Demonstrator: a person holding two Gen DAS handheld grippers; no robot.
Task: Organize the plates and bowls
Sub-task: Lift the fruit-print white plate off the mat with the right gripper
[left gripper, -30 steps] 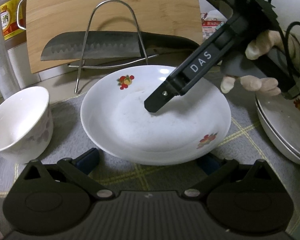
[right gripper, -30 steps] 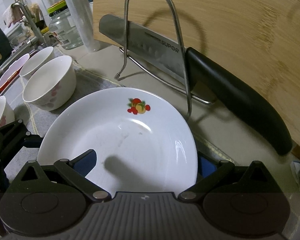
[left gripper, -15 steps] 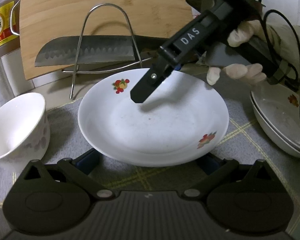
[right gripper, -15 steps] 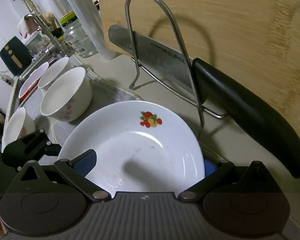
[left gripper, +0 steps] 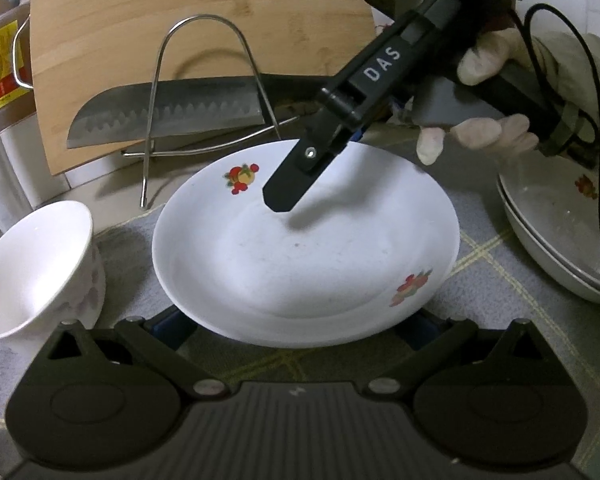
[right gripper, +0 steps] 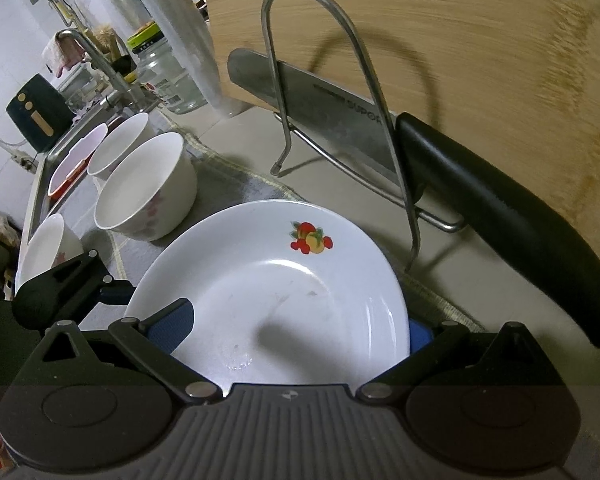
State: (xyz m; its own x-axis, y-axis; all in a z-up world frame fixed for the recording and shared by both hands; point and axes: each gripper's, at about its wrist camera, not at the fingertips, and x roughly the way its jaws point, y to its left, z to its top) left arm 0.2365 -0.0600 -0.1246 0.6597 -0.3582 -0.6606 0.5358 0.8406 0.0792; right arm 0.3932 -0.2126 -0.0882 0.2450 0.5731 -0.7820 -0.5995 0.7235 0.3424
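A white plate (left gripper: 300,264) with fruit prints lies on a grey mat, also seen in the right wrist view as the plate (right gripper: 284,304). My right gripper (left gripper: 296,188) comes in from the far right, held by a gloved hand. It is open and straddles the plate's far rim: one finger above the plate, the other mostly hidden behind the rim. In its own view the right gripper (right gripper: 296,328) has its left pad over the plate and its right pad beneath the rim. My left gripper (left gripper: 296,320) is open, with both pads tucked under the near rim.
A white bowl (left gripper: 32,268) stands left of the plate. Stacked plates (left gripper: 560,240) sit at the right. Behind stand a wire rack (left gripper: 204,80) with a knife (left gripper: 168,116) and a wooden cutting board (left gripper: 200,20). Several bowls (right gripper: 120,144) stand by the sink (right gripper: 40,184).
The right gripper's upper finger has drawn back from the plate's middle toward its far right rim. Its jaw width looks unchanged. The left gripper has stayed at the near rim.
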